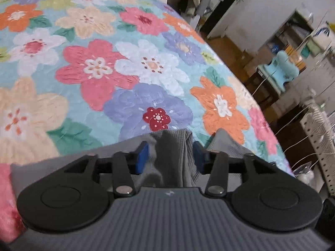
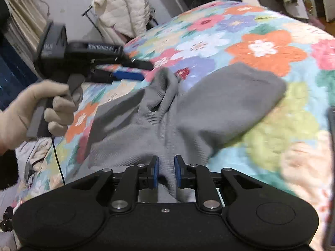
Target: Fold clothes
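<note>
A grey knit garment (image 2: 209,108) lies on a floral quilt (image 2: 272,50) on the bed. My right gripper (image 2: 166,167) is shut on a fold of the grey garment at its near edge. My left gripper (image 1: 171,152) is shut on a bunched part of the garment (image 1: 171,156). In the right wrist view the left gripper (image 2: 146,71) reaches in from the left, held by a gloved hand (image 2: 41,108), and pinches the garment's far raised edge. A sleeve-like flap spreads to the right.
The floral quilt (image 1: 104,62) covers the bed. A white puffy jacket (image 2: 123,2) hangs at the back left. The bed's right edge drops to a wooden floor (image 1: 228,48) with a blue chair (image 1: 278,71), shelves and cables.
</note>
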A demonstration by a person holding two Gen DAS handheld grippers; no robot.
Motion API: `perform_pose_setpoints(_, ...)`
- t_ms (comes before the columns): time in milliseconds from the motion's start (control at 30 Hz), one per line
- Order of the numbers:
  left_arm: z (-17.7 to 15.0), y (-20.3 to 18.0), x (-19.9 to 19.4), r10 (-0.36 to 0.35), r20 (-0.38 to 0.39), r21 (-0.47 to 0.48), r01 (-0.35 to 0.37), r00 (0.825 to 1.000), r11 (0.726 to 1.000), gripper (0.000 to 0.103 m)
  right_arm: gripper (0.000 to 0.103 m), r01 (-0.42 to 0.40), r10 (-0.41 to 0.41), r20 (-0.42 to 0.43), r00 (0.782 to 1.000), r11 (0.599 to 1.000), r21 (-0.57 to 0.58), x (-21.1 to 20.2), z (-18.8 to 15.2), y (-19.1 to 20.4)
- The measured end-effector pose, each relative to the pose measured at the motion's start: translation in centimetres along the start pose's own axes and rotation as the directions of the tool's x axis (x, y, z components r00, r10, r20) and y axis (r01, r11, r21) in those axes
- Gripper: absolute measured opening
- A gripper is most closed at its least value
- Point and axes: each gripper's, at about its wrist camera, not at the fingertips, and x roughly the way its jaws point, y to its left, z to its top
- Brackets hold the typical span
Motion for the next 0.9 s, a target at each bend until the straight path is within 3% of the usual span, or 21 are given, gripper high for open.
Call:
perform_pose_setpoints(100,-2.3,0.5,-2.6,0.032,0.024,0.001,-0.032,0.999,0.999,0.06,0.046,-0.04,0.044,0.044,0.998,0.995,-0.09,-1.4,-0.1,0.9)
perform_pose_setpoints(167,-4.0,0.7,-4.2,0.063,0.035,0.008,-0.064,0.997,0.998,0.06,0.053,-0.058,0.068,0.045,0.997,0.978,-0.199,-1.4,-0.3,2.5)
perform_pose_setpoints(367,-9.5,1.5,-8.0,0.155,0.036,0.006,-0.155,0.987,0.988,0.06,0.054,-0.041,0.03,-0.032,0.999,0.892,-0.45,0.8,-3.1,7.2)
perform_pose_setpoints(500,-12.1,1.9,-9.4,0.174,0.004,-0.025,-0.174,0.985,0.984,0.061,0.053,0.042,-0.075,-0.035,0.997,0.822,-0.567,2.9,-4.8,8.8)
perform_pose_setpoints(533,-12.5,2.0,-9.5,0.181,-0.003,-0.023,-0.181,0.983,0.983,0.061,0.052,0.06,-0.097,-0.031,0.995,0.805,-0.591,3.1,-5.1,8.8)
perform_pose_setpoints(600,-13.3,2.3,-9.7,0.202,-0.015,-0.017,-0.202,0.979,0.979,0.062,0.038,0.092,-0.129,-0.016,0.991,0.783,-0.615,3.1,-5.3,8.6)
perform_pose_setpoints(667,-13.9,2.6,-9.8,0.216,-0.023,-0.019,-0.216,0.976,0.976,0.062,0.006,0.109,-0.129,0.007,0.992,0.806,-0.582,2.3,-4.6,8.0)
perform_pose_setpoints(800,-14.9,3.4,-10.2,0.22,-0.031,-0.057,-0.221,0.975,0.974,0.062,0.006,0.139,-0.109,0.09,0.99,0.883,-0.449,-0.2,-2.5,6.0)
perform_pose_setpoints(900,-15.6,3.7,-10.4,0.224,-0.041,-0.07,-0.226,0.974,0.972,0.062,0.005,0.225,-0.182,0.144,0.973,0.89,-0.396,-1.6,-1.3,4.3)
